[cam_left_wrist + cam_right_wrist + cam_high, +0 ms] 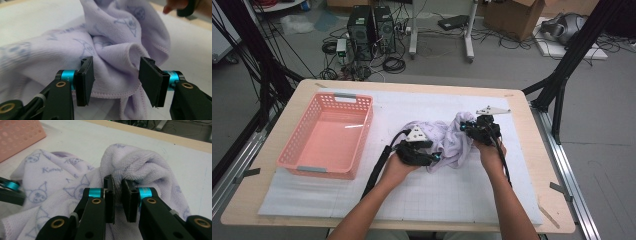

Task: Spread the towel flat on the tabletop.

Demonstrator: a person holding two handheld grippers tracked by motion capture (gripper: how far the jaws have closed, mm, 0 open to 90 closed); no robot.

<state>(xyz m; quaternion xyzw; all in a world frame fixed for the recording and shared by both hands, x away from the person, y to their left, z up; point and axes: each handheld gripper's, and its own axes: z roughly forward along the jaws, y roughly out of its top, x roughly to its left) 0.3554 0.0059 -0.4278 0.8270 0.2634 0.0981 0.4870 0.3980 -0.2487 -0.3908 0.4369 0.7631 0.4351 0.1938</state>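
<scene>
Forearms enter low in the high view; the lilac towel (447, 140) lies bunched at mid-frame, right of the pink basket (327, 135). Left gripper (116, 78) gapes around a fold, unpressed. Right gripper (118, 198) nearly closed, pinching thin terry, which could slip out.

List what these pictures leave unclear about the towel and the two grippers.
- Right gripper, right gripper view: jaws nearly shut against the lilac towel; the pinched fold lies behind the pads, so its thickness is hidden.
- Left gripper, left gripper view: pads stand apart with cloth between them; the towel's lower edge is cut off by the frame.
- High view: the towel is bunched and small, so its print and full outline cannot be made out.
</scene>
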